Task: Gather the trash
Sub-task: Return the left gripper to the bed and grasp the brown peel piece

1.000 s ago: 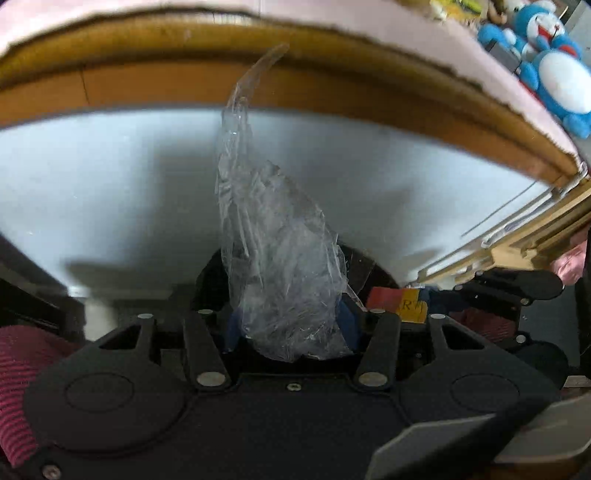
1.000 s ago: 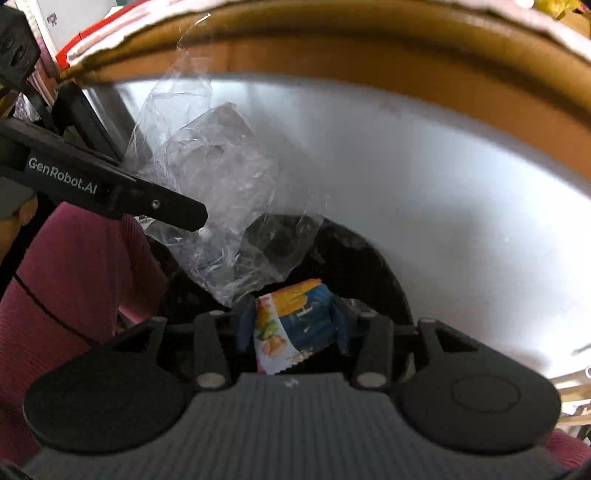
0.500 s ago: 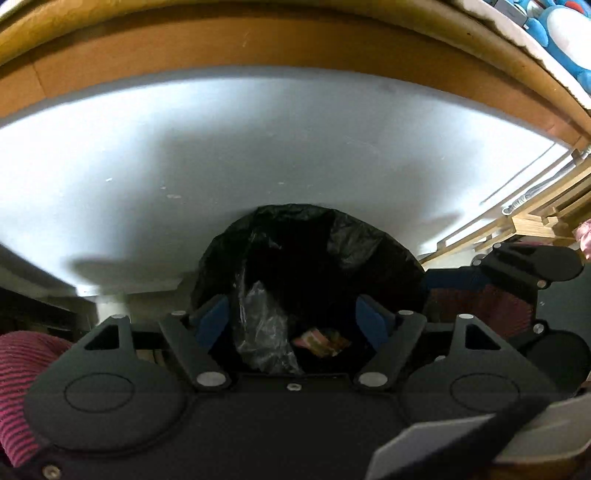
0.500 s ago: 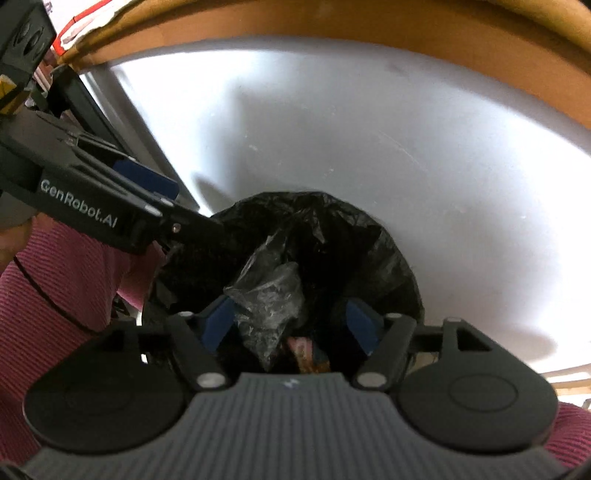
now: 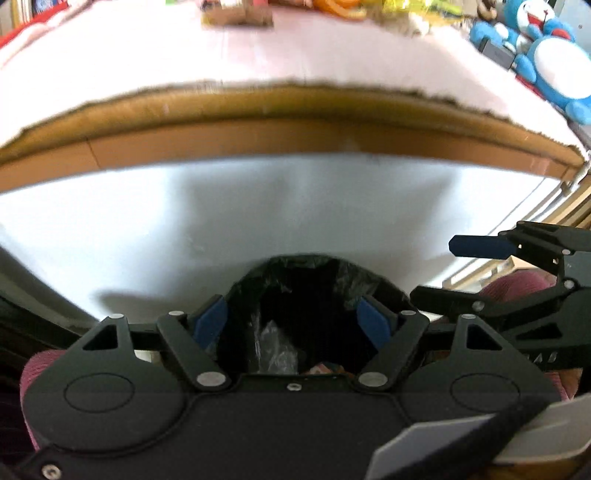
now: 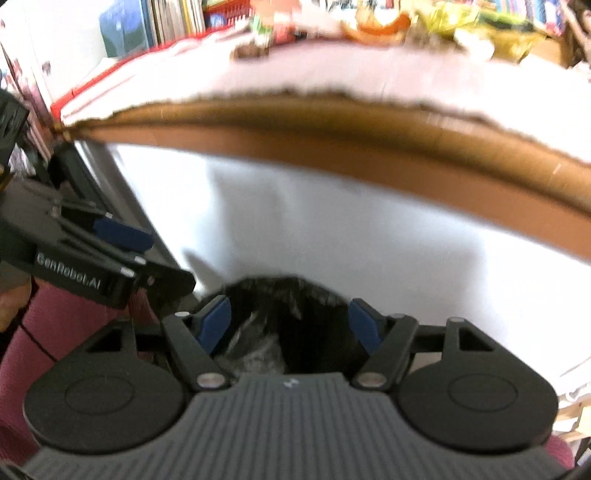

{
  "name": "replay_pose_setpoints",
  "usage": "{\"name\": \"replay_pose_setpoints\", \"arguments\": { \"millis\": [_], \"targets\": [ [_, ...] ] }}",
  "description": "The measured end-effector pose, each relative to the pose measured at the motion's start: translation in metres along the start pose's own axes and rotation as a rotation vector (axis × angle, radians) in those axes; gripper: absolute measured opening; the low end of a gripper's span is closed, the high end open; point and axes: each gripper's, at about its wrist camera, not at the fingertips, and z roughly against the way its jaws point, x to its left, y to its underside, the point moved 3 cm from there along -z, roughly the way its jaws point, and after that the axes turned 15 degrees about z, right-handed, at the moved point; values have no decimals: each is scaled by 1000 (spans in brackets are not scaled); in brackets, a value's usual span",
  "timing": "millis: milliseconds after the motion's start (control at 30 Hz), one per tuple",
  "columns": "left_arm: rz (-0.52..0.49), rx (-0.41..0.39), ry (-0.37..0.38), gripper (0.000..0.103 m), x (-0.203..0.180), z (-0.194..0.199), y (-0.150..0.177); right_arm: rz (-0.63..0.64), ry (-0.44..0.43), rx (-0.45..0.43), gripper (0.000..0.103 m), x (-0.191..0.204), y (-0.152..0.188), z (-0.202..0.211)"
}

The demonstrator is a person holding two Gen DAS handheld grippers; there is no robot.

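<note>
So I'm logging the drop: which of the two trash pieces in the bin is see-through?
The crumpled clear plastic wrap, lying left in the black bin bag; the small wrapper beside it is coloured and opaque.

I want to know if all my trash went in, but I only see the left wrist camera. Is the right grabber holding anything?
Observer: No. In its own camera the right gripper stands open, with nothing between its blue pads.
Operator: What is it pointing at?
Observer: The bin lined with a black plastic bag. Crumpled clear plastic lies inside, near its left finger.
Operator: Anything else I can't see?
Observer: A row of upright books stands beyond the table's far left corner.
</note>
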Motion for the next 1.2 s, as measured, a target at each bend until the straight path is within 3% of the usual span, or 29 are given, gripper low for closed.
{"name": "replay_pose_setpoints", "arguments": {
  "millis": [400,633,733,867,1200],
  "targets": [
    [-37,-289,59,83,-32,89,-32,-4,133,-211,81,-20,-45,67],
    [62,-508,102,88,-25,119,-83,-55,258,-281,81,-60,-74,79],
    [129,-526,73,88,-17,105,-113,-99,316,-285,80,-84,-87,71],
    [215,-496,62,86,-6,74,-144,-190,329,-304,78,-121,-103,57],
    [159,-451,-38,87,0,13,-150,-304,403,-302,80,-178,-119,24]
  ]
}}
